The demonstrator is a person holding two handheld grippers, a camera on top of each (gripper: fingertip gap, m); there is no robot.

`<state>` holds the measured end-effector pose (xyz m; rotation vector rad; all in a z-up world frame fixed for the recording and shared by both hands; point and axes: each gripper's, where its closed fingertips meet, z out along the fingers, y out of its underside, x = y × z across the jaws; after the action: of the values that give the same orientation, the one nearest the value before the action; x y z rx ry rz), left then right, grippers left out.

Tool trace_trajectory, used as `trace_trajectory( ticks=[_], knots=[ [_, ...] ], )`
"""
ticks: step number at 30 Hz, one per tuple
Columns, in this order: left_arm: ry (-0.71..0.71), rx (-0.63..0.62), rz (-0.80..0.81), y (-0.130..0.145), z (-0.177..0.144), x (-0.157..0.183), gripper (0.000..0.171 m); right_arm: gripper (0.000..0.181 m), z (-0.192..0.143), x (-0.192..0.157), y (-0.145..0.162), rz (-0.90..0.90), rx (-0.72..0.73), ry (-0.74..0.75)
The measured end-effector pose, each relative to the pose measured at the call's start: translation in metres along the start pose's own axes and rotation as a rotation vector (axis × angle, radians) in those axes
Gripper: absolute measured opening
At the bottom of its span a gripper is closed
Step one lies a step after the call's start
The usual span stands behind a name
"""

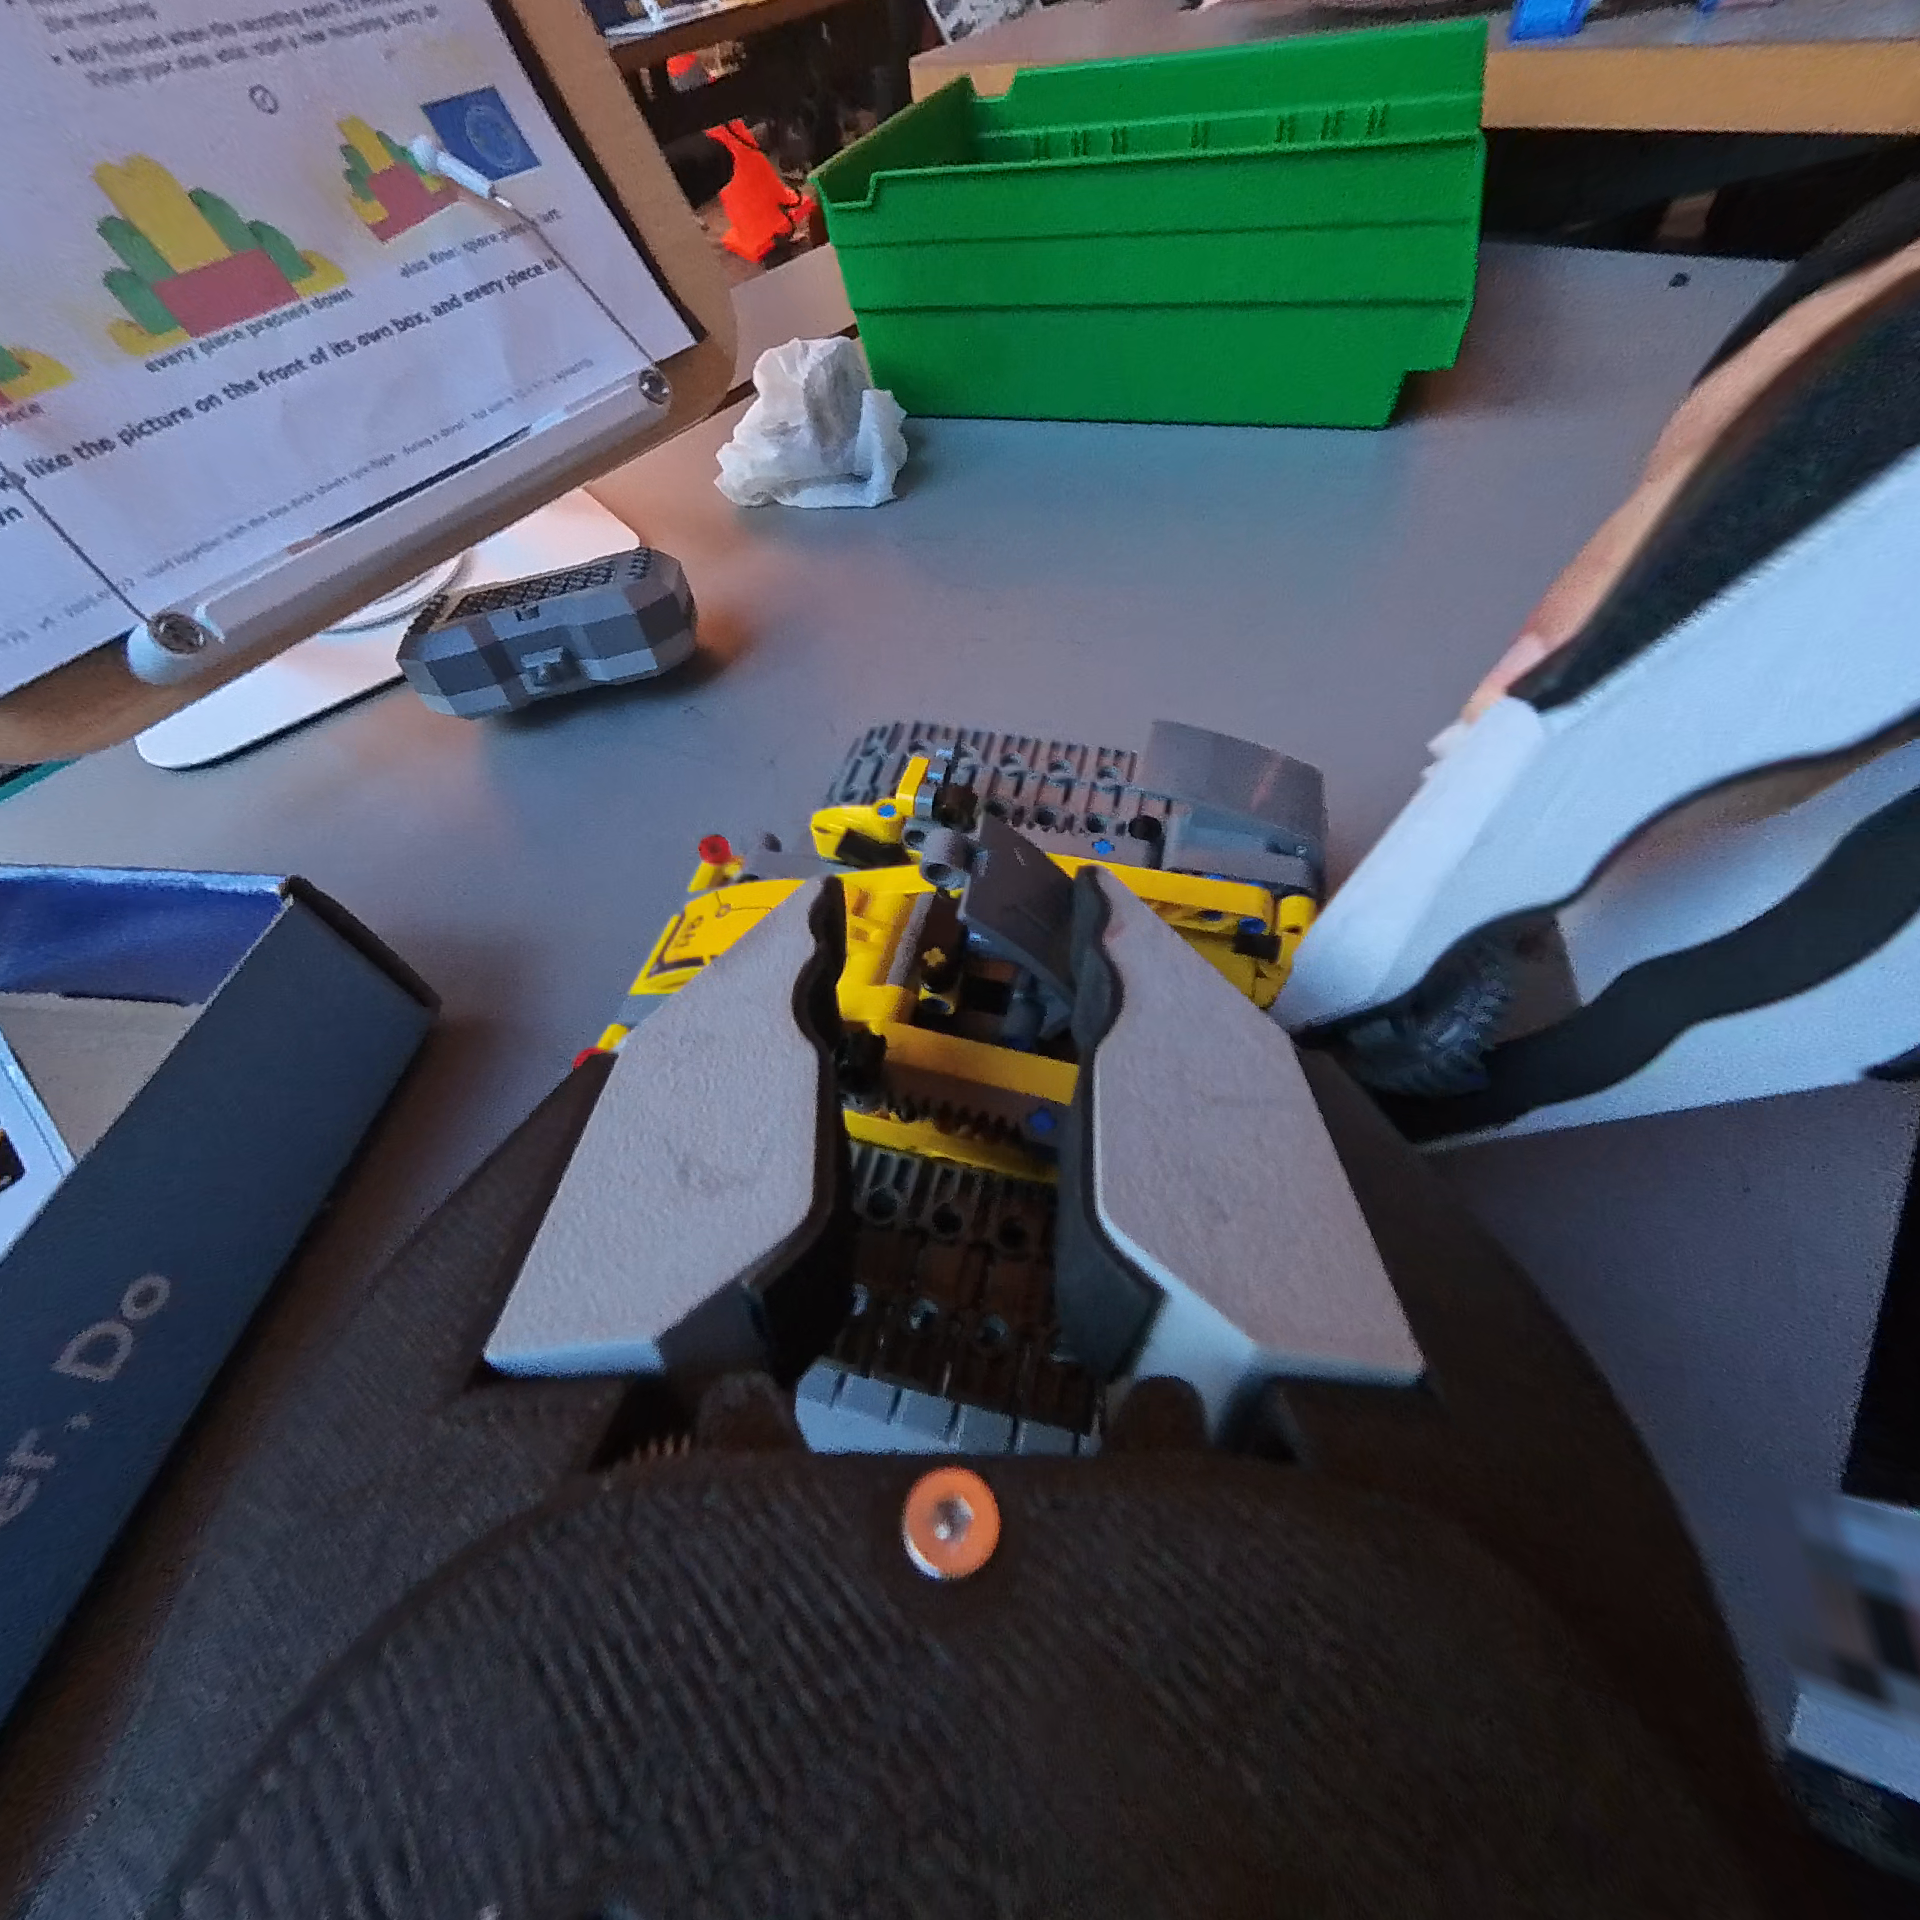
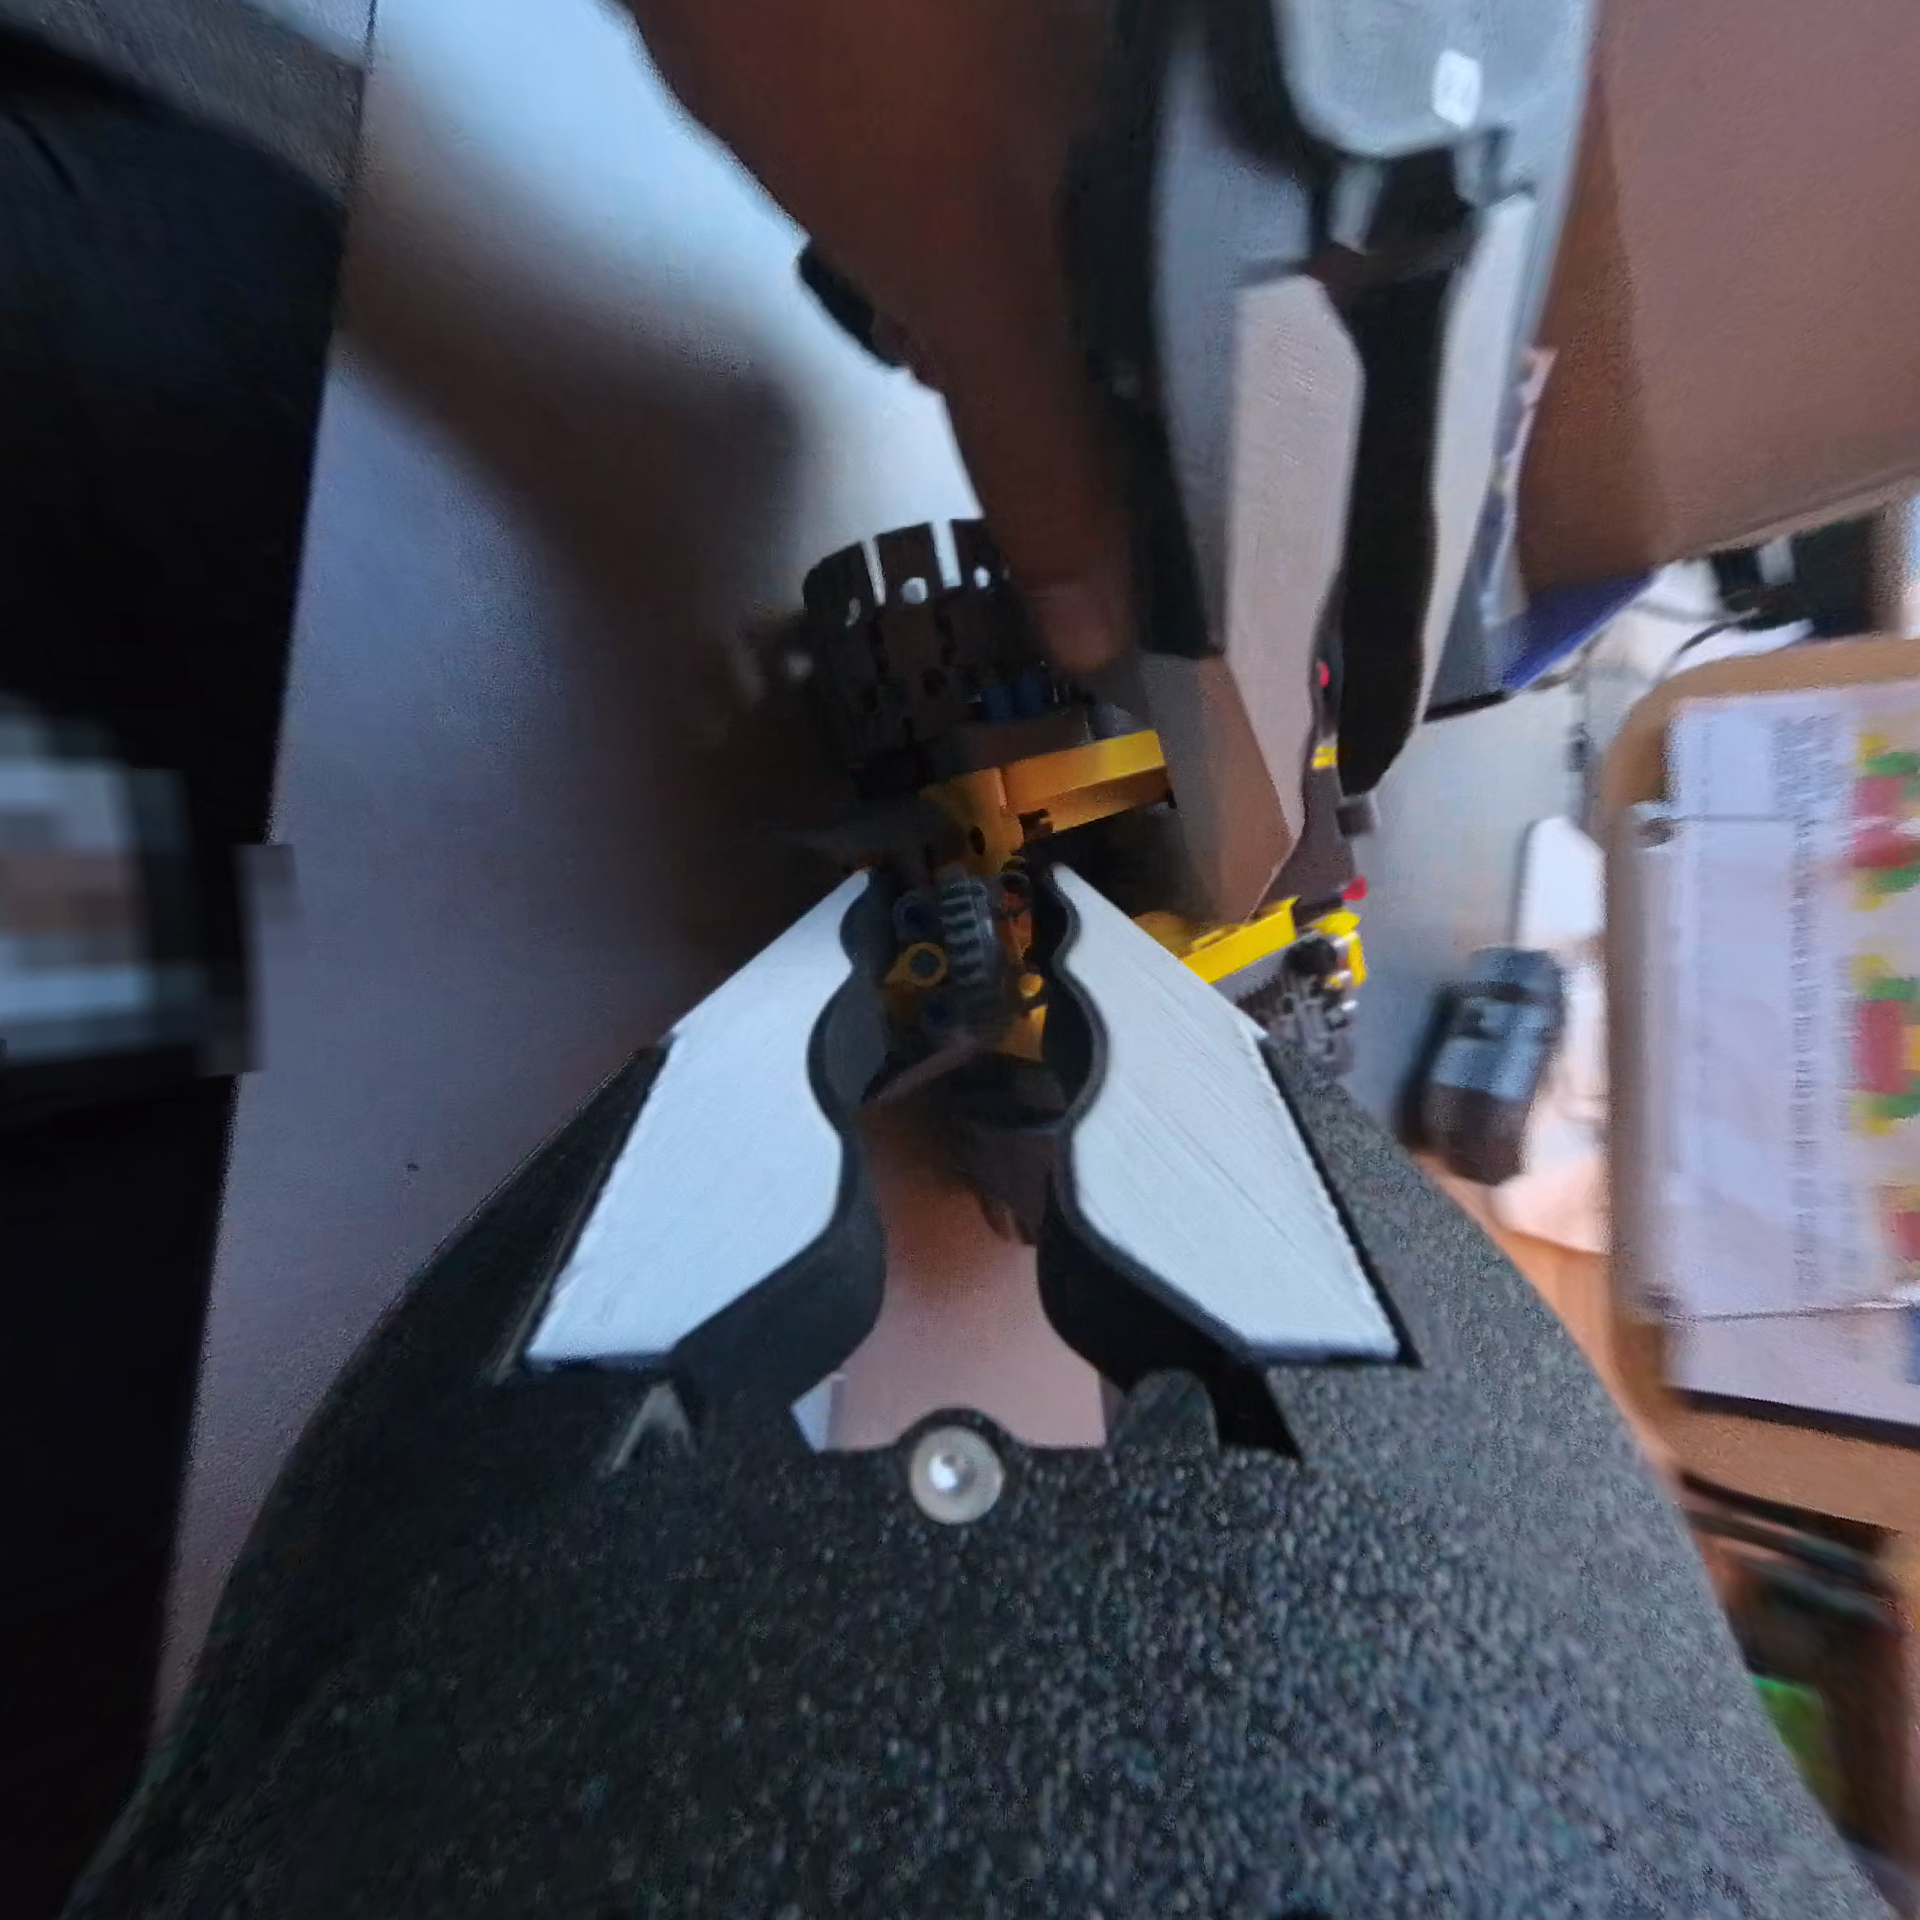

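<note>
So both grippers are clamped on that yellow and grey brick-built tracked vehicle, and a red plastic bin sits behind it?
Nearly. The plastic bin is green, as the left wrist view shows. Both the left gripper and right gripper do grip the yellow and grey brick-built tracked vehicle.

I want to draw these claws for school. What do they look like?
Left claw: two pale, wedge-shaped fingers with wavy black inner pads, on a dark ribbed body with an orange-ringed screw. Right claw: white ridged fingers, the same wavy black pads, a grainy black body and a silver screw.
</note>
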<state>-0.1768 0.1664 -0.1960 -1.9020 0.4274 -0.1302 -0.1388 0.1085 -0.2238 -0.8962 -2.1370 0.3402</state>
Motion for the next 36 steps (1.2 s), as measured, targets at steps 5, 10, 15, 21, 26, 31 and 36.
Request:
trace_trajectory(
  ticks=[5, 10, 15, 21, 26, 31, 36],
  knots=[
    [0.004, 0.015, -0.060, 0.000, 0.001, -0.001, 0.041, 0.027, -0.004, 0.002, -0.002, 0.344, 0.177, -0.153],
    [0.040, 0.020, -0.075, 0.000, -0.005, 0.002, 0.030, 0.028, -0.010, 0.007, 0.007, 0.301, 0.188, -0.155],
    [-0.030, -0.006, -0.039, 0.002, -0.006, -0.009, 0.021, 0.000, -0.029, 0.021, 0.006, -0.113, 0.066, 0.212],
    [-0.027, -0.006, -0.034, 0.002, -0.007, -0.008, 0.022, 0.009, -0.037, 0.026, 0.018, 0.059, 0.055, 0.128],
    [-0.031, -0.008, -0.053, 0.002, -0.009, -0.008, 0.023, 0.054, -0.036, 0.026, 0.018, 0.585, 0.125, -0.057],
    [-0.039, -0.012, -0.056, 0.003, -0.010, -0.008, 0.023, 0.047, -0.015, 0.025, 0.024, 0.685, 0.119, 0.015],
    [-0.065, 0.000, -0.025, 0.004, -0.014, -0.010, 0.022, 0.028, -0.011, 0.028, 0.016, 0.826, 0.275, -0.015]
  ],
)
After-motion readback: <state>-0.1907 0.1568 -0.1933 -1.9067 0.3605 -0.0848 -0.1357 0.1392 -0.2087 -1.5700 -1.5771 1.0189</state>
